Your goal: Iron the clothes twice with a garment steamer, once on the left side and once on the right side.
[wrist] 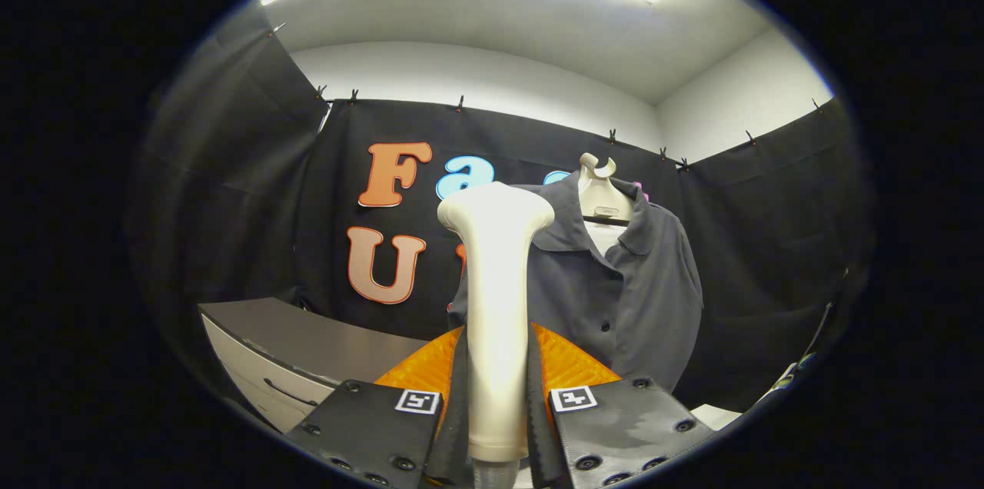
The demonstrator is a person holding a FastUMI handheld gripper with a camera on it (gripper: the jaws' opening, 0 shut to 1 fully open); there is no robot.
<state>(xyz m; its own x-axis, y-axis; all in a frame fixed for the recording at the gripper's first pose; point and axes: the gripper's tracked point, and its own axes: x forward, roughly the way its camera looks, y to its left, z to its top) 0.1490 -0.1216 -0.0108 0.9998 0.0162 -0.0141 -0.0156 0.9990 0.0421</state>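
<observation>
A cream-white garment steamer (496, 297) stands upright between my two fingers, its wide head at the top. My gripper (496, 389) is shut on the steamer's handle, with both fingers (460, 397) pressing its sides. Beyond the steamer hangs a dark grey button-up shirt (615, 297) on a white hanger form (603, 193), a little to the right of the steamer head. The steamer head overlaps the shirt's left shoulder in the view; I cannot tell whether they touch.
A grey cabinet with drawers (300, 354) stands to the left, below the black cloth wall. A pale surface edge (715, 416) shows low on the right beneath the shirt. Black cloth encloses the booth on three sides.
</observation>
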